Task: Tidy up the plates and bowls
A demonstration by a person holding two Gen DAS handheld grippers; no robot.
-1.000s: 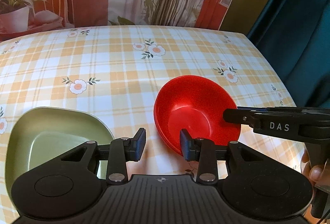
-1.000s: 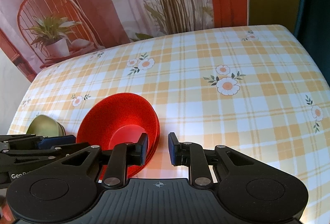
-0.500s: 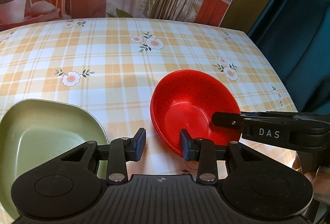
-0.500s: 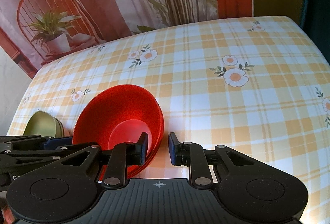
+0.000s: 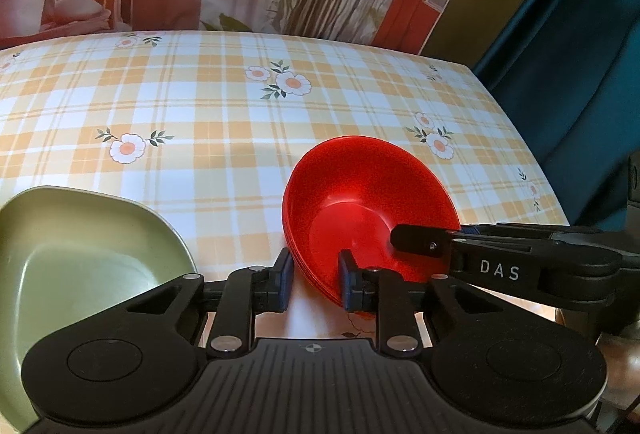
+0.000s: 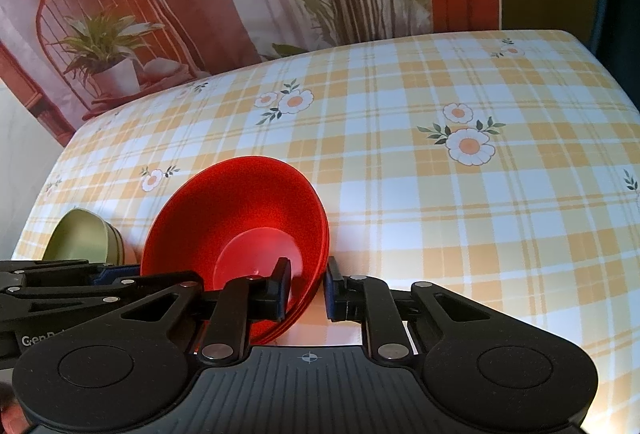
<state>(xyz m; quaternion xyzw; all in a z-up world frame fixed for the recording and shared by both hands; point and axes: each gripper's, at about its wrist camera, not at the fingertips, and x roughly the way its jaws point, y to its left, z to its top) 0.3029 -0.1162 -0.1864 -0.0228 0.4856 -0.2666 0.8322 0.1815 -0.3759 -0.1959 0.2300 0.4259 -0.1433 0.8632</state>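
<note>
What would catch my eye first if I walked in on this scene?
The bright red bowl near the front of the checked, flowered tablecloth, its rim between the closing jaws of both the left gripper and right gripper. Left of it sits a green dish.

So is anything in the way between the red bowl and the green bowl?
Nothing visible. Bare tablecloth lies between the red bowl and the green bowl. The left gripper and right gripper are closing, each with the red bowl's rim between its jaws.
</note>
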